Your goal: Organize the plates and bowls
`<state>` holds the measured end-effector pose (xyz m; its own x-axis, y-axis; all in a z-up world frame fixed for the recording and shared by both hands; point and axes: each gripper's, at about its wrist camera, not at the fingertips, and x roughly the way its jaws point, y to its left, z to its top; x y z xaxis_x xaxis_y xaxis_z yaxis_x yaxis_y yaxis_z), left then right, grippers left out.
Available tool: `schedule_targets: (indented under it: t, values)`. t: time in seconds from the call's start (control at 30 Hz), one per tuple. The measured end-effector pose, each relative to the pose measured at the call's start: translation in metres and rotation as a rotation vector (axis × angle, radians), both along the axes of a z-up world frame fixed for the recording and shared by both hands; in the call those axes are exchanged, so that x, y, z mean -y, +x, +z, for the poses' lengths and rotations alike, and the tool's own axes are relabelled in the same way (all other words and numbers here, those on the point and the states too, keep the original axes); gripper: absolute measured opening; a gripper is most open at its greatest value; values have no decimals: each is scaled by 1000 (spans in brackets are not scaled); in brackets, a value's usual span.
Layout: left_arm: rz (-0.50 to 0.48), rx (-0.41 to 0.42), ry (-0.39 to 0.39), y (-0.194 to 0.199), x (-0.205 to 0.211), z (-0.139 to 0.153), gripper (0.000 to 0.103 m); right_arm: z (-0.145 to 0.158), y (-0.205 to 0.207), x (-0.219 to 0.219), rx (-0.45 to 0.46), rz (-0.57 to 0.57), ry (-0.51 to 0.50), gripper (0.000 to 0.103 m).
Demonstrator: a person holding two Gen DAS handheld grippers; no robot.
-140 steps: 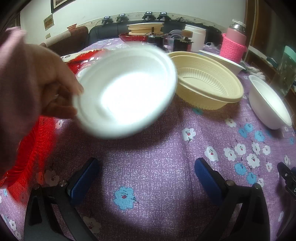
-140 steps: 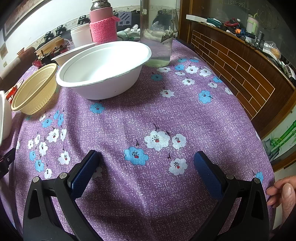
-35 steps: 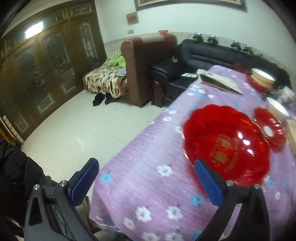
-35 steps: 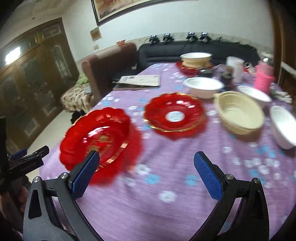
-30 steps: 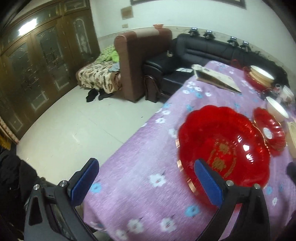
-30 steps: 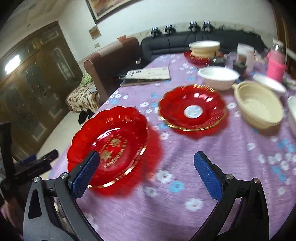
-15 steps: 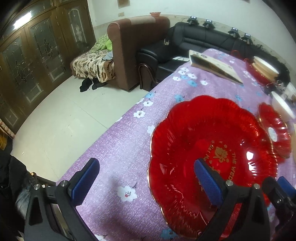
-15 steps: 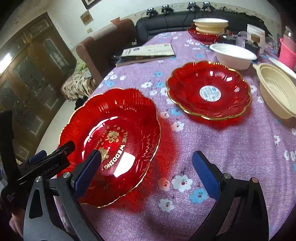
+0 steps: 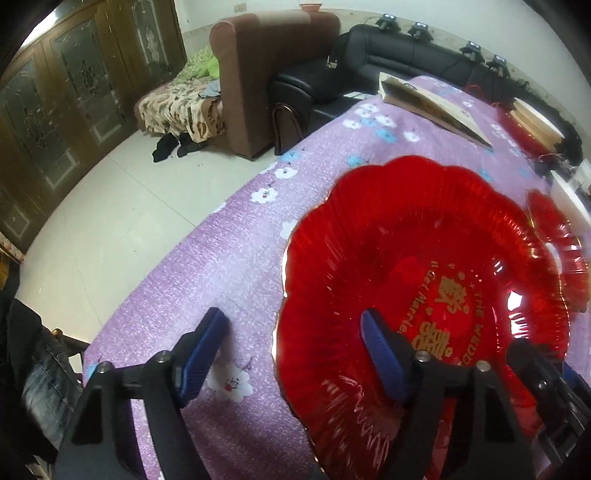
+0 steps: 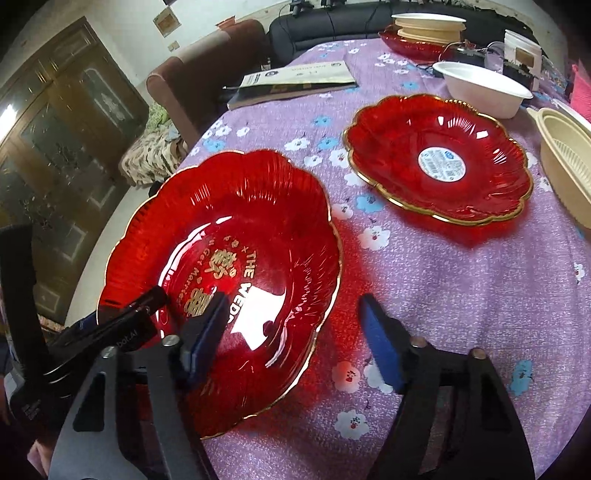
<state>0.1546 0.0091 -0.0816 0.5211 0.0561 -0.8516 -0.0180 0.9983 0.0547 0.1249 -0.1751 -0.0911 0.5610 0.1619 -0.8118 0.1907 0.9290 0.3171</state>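
Observation:
A large red scalloped plate with gold lettering (image 9: 424, 280) (image 10: 236, 251) lies near the table's corner. My left gripper (image 9: 295, 350) is open and straddles its left rim, one finger over the plate, one over the cloth. My right gripper (image 10: 291, 332) is open and straddles the plate's right rim. The left gripper also shows in the right wrist view (image 10: 110, 325) at the plate's near-left edge. A second red plate with a white sticker (image 10: 437, 158) lies further back.
A white bowl (image 10: 484, 88), a cream strainer bowl (image 10: 565, 155), a stack of plates (image 10: 428, 26) and a flat packet (image 10: 295, 79) sit further back on the purple flowered cloth (image 10: 461, 280). The table edge drops to the floor (image 9: 110, 206) on the left.
Both grippers have moved in closer to the large red plate and narrowed somewhat; each now straddles a side of its rim.

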Motion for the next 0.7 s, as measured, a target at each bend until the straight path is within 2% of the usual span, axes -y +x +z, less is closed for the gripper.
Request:
schedule_targets:
  t: [0.07, 0.13, 0.17, 0.2, 0.27, 0.43, 0.7]
  values:
    - [-12, 3, -14, -1, 2, 1, 59, -3, 2, -1, -15, -3, 3, 45]
    - [-22, -1, -28, 0, 3, 2, 49, -5, 4, -1, -27, -8, -3, 35]
    - [-36, -1, -41, -1, 5, 3, 39, -5, 5, -1, -27, -9, -6, 26]
    - [-45, -2, -47, -1, 6, 3, 34, -6, 6, -1, -37, -15, -4, 23]
    - [-43, 1, -38, 0, 8, 4, 34, -7, 7, 1, -45, -30, -17, 14]
    - [-51, 12, -63, -1, 5, 5, 28, -7, 6, 4, -36, -36, -2, 13]
    - [-58, 43, -37, -27, -13, 21, 23, 2, -14, -12, -14, -11, -25, 13]
